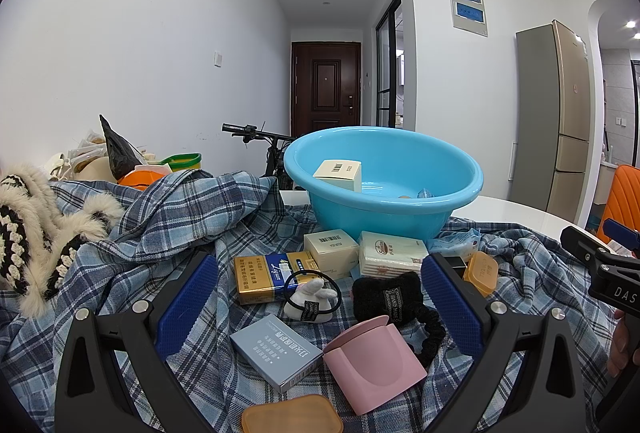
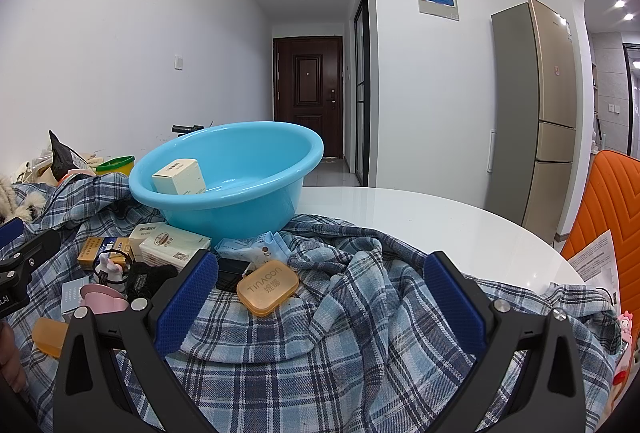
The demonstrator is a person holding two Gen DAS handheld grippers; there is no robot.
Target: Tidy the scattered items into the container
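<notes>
Both the left tongs (image 1: 320,297) and right tongs (image 2: 320,297) hang wide and empty. Small items crowd the plaid shirt (image 2: 320,333) before the blue basin (image 1: 384,185); closing could snag cloth or catch the hair tie (image 1: 314,289) along with a neighbouring box.

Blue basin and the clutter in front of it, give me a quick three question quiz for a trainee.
1. True or false: the basin already holds a cream box.
2. Multiple choice: what lies between the left claw fingers? A) bare plaid cloth B) a pile of small items C) a plate
3. Which claw has the orange case marked TINACON nearer its fingers?

Key
1. True.
2. B: hair ties, a pink holder, small boxes.
3. The right claw; the case lies by its left finger.
</notes>
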